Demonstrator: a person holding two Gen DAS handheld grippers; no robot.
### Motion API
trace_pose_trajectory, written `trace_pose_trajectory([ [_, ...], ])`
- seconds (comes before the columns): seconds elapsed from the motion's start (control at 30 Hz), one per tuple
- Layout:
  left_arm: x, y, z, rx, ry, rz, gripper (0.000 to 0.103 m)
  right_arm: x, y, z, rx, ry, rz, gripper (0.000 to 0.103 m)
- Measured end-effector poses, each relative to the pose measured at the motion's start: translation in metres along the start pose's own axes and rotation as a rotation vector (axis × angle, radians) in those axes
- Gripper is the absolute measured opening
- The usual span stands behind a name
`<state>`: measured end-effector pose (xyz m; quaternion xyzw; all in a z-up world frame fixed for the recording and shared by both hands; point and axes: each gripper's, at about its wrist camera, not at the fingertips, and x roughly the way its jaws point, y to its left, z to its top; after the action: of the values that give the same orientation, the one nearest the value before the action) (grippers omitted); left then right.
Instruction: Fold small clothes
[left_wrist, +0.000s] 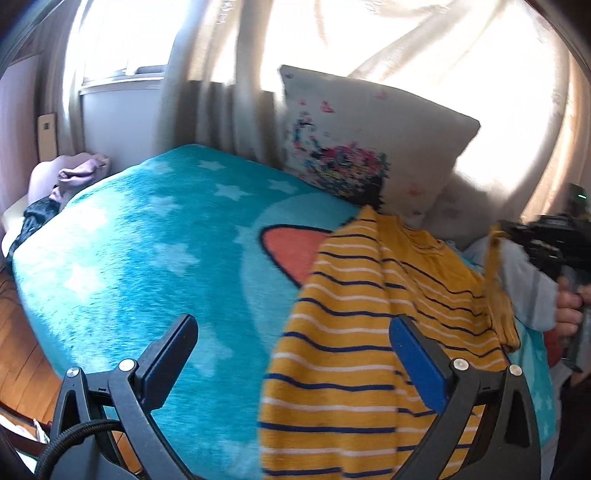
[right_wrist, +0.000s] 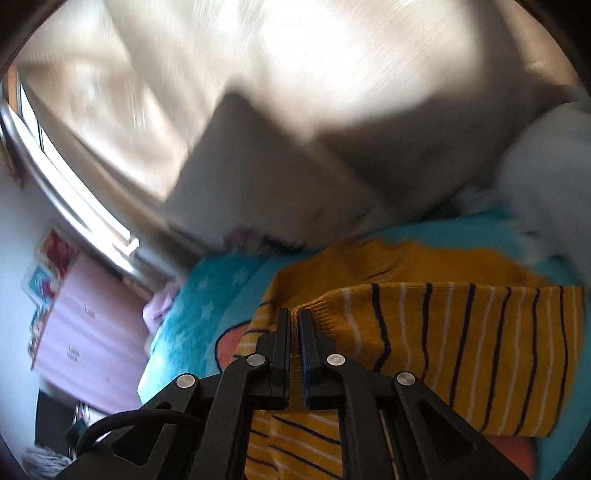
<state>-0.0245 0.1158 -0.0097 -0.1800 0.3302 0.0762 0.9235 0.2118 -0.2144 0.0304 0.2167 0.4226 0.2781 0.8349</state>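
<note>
A small mustard-yellow knit garment with navy and white stripes (left_wrist: 354, 343) lies partly lifted on a turquoise star-print blanket (left_wrist: 147, 258). My left gripper (left_wrist: 291, 328) is open and empty just above the blanket, its right finger over the garment's edge. In the right wrist view my right gripper (right_wrist: 294, 317) is shut on the garment's (right_wrist: 461, 350) ribbed edge and holds it up, so a striped flap hangs folded over the rest. The right gripper also shows at the far right of the left wrist view (left_wrist: 546, 243), held by a hand.
A white pillow with a floral print (left_wrist: 369, 147) leans against the curtains (left_wrist: 236, 74) at the back of the bed. Purple and dark clothes (left_wrist: 62, 184) are bunched at the bed's far left. Wooden floor (left_wrist: 22, 354) lies left of the bed. A pink dresser (right_wrist: 85, 332) stands left.
</note>
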Motion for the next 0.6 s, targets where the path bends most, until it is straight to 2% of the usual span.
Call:
trace_pose_trajectory([
  [0.13, 0.005, 0.022, -0.001, -0.045, 0.025, 0.020, 0.103, 0.084, 0.012, -0.013, 0.024, 0.108, 0.025, 0.004],
  [0.27, 0.006, 0.034, -0.003, -0.058, 0.028, 0.044, 0.103, 0.139, 0.014, -0.025, 0.078, 0.173, 0.054, 0.005],
  [0.33, 0.006, 0.038, -0.004, -0.056, 0.029, 0.047, 0.103, 0.165, 0.014, -0.026, 0.066, 0.216, 0.020, 0.010],
  [0.37, 0.006, 0.038, -0.004, -0.057, 0.031, 0.044, 0.103, 0.173, 0.015, -0.027, 0.045, 0.223, -0.032, 0.011],
  [0.43, 0.007, 0.043, -0.004, -0.064, 0.026, 0.032, 0.103, 0.162, 0.019, -0.028, 0.019, 0.202, -0.034, 0.019],
  [0.5, 0.007, 0.048, -0.003, -0.069, 0.019, 0.039, 0.103, 0.138, 0.027, -0.030, 0.000, 0.158, 0.009, 0.035],
  [0.6, 0.008, 0.059, -0.001, -0.092, 0.020, 0.052, 0.103, 0.101, 0.041, -0.047, -0.051, 0.183, 0.053, 0.036],
])
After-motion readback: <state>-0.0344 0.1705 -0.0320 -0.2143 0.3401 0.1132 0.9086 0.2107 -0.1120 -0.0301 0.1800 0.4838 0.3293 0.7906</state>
